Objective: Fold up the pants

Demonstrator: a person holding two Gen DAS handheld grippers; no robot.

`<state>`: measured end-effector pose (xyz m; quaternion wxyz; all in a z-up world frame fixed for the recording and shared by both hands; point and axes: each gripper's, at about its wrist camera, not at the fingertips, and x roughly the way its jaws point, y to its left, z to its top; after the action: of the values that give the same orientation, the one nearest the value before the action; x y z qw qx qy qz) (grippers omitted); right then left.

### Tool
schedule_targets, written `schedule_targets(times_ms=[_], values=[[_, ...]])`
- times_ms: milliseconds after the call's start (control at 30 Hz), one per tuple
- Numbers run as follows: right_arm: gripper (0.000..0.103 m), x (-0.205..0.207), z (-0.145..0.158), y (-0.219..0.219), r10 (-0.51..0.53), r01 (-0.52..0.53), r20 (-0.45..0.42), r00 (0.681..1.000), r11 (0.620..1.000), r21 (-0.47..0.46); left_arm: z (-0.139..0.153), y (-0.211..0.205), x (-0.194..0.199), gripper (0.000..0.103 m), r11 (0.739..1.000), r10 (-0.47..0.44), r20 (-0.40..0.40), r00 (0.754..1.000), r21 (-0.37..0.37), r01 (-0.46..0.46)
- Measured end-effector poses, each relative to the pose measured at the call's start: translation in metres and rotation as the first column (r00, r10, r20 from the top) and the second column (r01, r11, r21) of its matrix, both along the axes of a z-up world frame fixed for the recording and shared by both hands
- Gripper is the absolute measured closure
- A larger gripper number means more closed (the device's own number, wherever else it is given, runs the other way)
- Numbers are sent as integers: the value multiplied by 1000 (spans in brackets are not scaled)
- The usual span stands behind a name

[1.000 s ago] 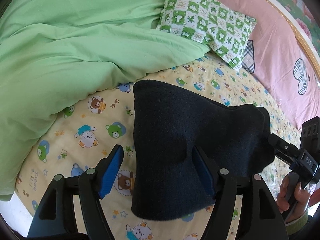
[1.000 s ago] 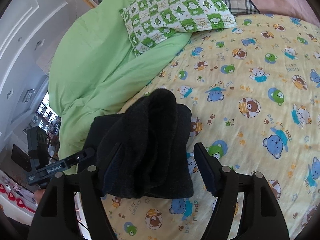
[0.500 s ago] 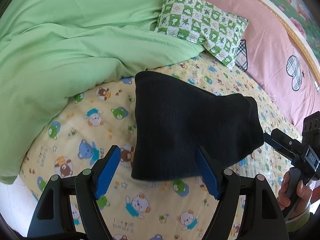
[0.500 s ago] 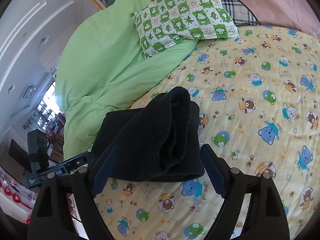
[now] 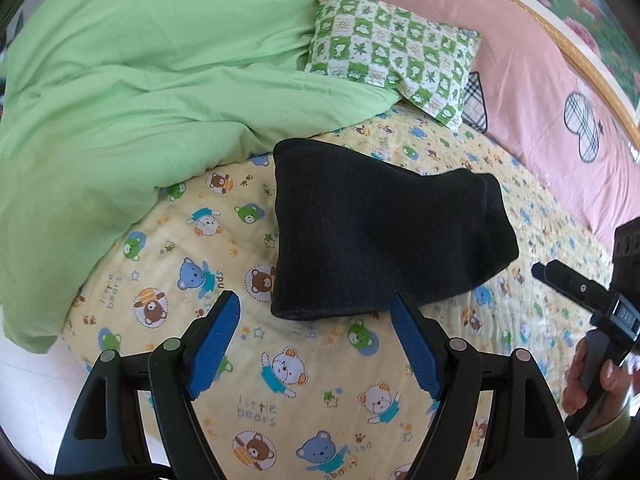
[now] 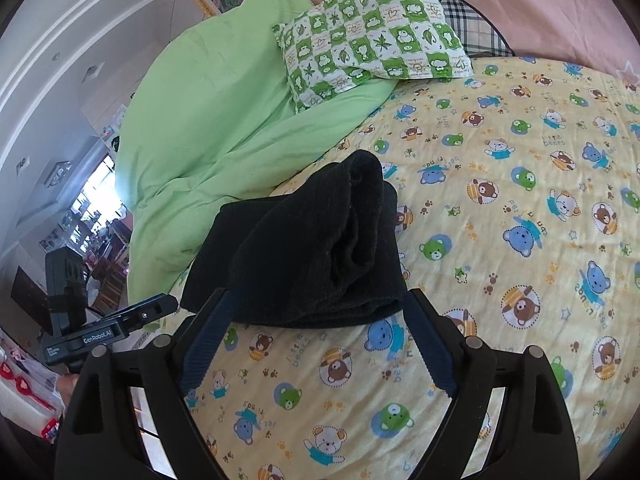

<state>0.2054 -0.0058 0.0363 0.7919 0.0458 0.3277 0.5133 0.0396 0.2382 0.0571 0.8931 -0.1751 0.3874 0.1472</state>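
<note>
Pants [image 5: 380, 240] lie folded in a dark bundle on the bear-print bed [image 5: 280, 380], both the left gripper [image 5: 316, 344] and right gripper [image 6: 320, 344] hovering just short, fingers spread wide and empty, so any final tidy should press the bulging top layer flat.

Ahead of the left gripper [image 5: 314, 312], the pants [image 5: 384, 240] are a thick, matt black knit with a fine ribbed, slightly fuzzy nap. Under both tongs the bedsheet [image 5: 304, 392] is smooth printed cotton-like cloth, faintly quilted. Beyond the pants, the green duvet [image 5: 160, 80] looks soft, matt and creased; the checked pillow [image 6: 372, 44] is crisp printed cloth. The right gripper [image 6: 316, 312] has matt black plastic arms and ridged blue rubbery pads [image 6: 204, 348].
</note>
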Motion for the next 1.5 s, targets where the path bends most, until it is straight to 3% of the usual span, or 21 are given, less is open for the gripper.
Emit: schedule_targets(times_ms=[433,667,867,1033,1500], values=[[12,-40,0,-3,39,-20,171,985,993,-113,-6,-26,-11,20,992,-28,-63,998,123,35],[11,-63,-2,-1,62,-25,272,960,990,-139,-3,-37,-26,18,987,-67,-6,998,148,67],[10,-70,-8,4,81,-41,290,954,989,-142,1,-46,-29,16,981,-92,24,995,175,87],[9,-71,-12,12,84,-34,297,951,985,-170,-9,-51,-17,15,971,-97,-18,995,217,99],[8,-69,-16,26,76,-22,357,931,988,-153,-22,-50,1,15,974,-104,-14,994,202,104]])
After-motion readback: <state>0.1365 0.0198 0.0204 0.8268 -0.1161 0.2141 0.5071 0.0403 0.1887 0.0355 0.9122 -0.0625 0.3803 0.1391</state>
